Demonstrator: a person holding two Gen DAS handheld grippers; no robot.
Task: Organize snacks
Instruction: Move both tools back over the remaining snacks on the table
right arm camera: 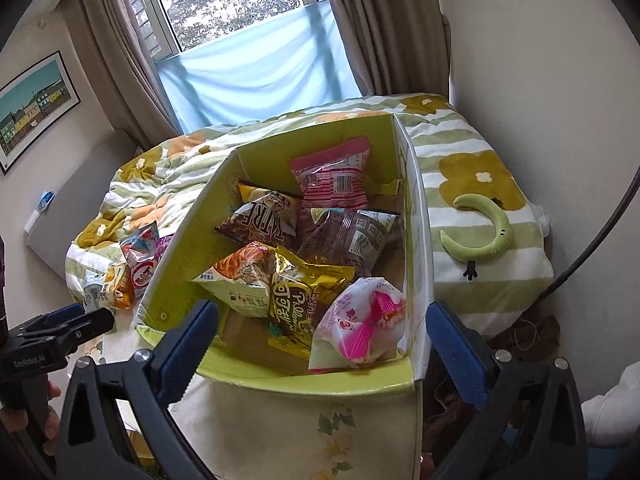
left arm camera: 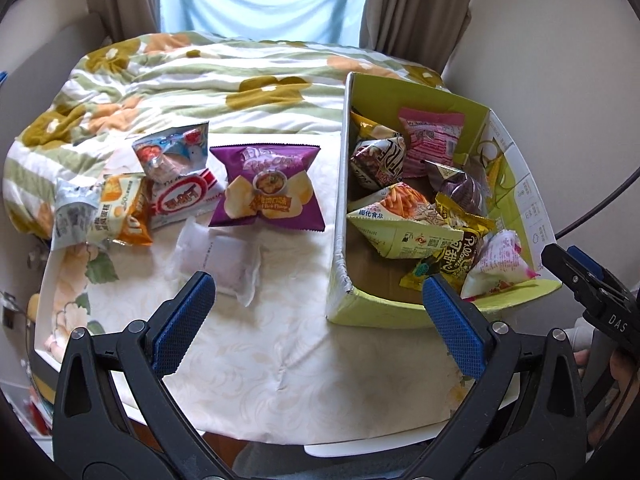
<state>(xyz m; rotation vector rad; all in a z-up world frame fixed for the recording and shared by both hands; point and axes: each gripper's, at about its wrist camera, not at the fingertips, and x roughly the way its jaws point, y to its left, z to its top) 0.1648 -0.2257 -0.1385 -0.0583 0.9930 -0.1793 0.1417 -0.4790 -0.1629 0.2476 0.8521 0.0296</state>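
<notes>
A green cardboard box (left arm camera: 340, 216) stands open on the right side of a small table (left arm camera: 280, 344) covered with a pale cloth, and it is already crowded with snack bags. Nearest its front wall lies a white-and-pink packet (right arm camera: 362, 326), with a gold-and-brown bag (right arm camera: 302, 300) just to its left; a pink striped bag (right arm camera: 334, 178) leans against the far wall.

The right gripper (right arm camera: 322, 336) hangs over the near end of the box with its jaws spread wide and nothing between the blue pads. Only its camera shows the green crescent-shaped plush (right arm camera: 486, 232) lying on the striped bedding to the right of the box, and the framed picture (right arm camera: 34, 110) on the far left wall.

The left gripper (left arm camera: 320, 316) is open as well, empty, over the bare cloth near the front of the table. Its view alone takes in the snacks still outside the box: a purple chip bag (left arm camera: 266, 186) just left of the box wall, a clear packet (left arm camera: 224, 264) nearer, and beyond them, further left, a red-and-white bag (left arm camera: 184, 198), an orange one (left arm camera: 124, 210) and a blue-and-white one (left arm camera: 174, 150) piled together.
</notes>
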